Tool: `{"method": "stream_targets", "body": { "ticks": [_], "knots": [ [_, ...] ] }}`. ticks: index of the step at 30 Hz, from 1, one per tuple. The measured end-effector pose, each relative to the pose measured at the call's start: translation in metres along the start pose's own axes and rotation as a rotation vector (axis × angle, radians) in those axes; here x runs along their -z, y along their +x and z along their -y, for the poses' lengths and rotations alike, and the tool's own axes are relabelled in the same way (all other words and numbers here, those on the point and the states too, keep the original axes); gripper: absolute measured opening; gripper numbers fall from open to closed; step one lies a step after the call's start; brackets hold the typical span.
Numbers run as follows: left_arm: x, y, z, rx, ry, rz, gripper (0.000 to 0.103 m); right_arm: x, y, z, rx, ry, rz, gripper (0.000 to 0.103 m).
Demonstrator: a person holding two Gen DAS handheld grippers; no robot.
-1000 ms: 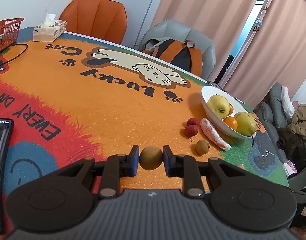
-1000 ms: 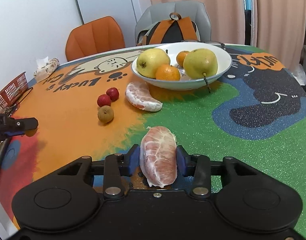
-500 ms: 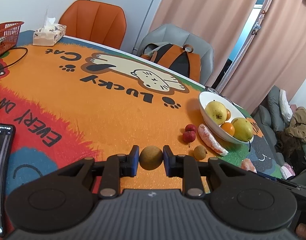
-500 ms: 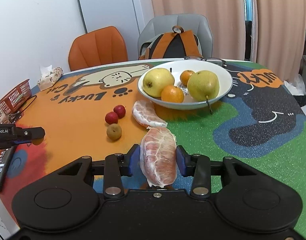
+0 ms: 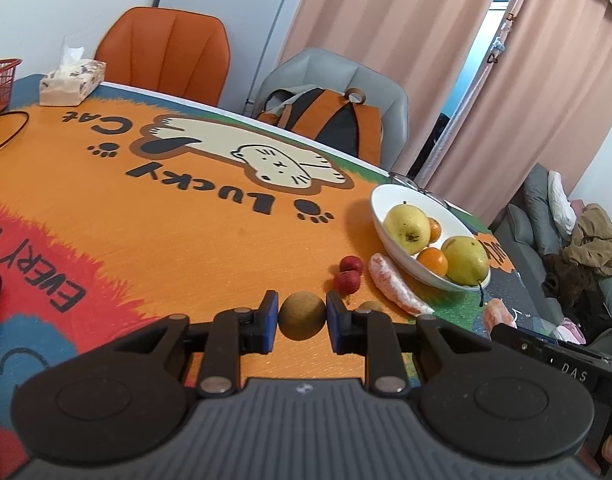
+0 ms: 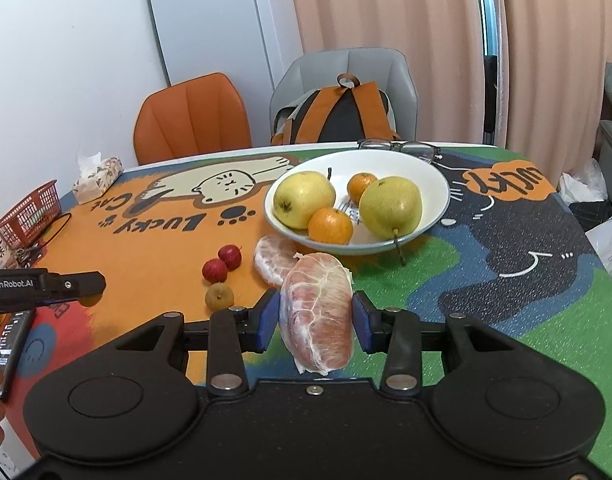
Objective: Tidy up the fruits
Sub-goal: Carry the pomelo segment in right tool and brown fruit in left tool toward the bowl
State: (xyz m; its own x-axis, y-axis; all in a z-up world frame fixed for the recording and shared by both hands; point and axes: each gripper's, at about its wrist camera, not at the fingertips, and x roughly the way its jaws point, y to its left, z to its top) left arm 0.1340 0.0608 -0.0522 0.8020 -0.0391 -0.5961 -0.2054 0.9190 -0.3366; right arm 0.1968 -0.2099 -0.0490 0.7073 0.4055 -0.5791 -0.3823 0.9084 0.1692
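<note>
**A:** Going left to right: your left gripper (image 5: 302, 316) is clenched on the small brown fruit (image 5: 302, 316), pads pressed to both its sides, low centre of the left wrist view. From there the white bowl (image 5: 380, 222) lies up and to the right, at mid-right of the frame. Two red lychees (image 5: 348, 276), a second brown fruit (image 5: 370, 306) and a peeled segment on the mat (image 5: 396, 286) sit between you and its rim.

**B:** And my right?

**A:** Your right gripper (image 6: 316, 316) grasps the peeled pomelo piece (image 6: 317, 312), held clear of the table mat (image 6: 446, 288). Its long axis runs top to bottom in the frame, along the fingers, with the pads across its short width. The bowl (image 6: 438, 184) is directly above it in the right wrist view, centre frame. I'd judge the right hand nearer, with an open path, so its piece should go in first.

**B:** Room inside?

**A:** Only the right view shows that. It looks down into the bowl: two yellow pears (image 6: 304, 204), two oranges (image 6: 330, 226) and bare white at the right-hand side. The left view sees the bowl edge-on, its floor hidden. The left view does show the tip of your right gripper with its pink piece at the lower right.
</note>
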Motion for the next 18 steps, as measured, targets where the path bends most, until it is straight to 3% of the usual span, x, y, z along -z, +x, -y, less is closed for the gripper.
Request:
{"method": "stream_targets", "body": {
  "ticks": [18],
  "knots": [
    [-0.023,0.037,0.043,0.058,0.044,-0.032,0.024,-0.026,0.009,0.021,0.013,0.020,0.015,0.040]
  ]
}}
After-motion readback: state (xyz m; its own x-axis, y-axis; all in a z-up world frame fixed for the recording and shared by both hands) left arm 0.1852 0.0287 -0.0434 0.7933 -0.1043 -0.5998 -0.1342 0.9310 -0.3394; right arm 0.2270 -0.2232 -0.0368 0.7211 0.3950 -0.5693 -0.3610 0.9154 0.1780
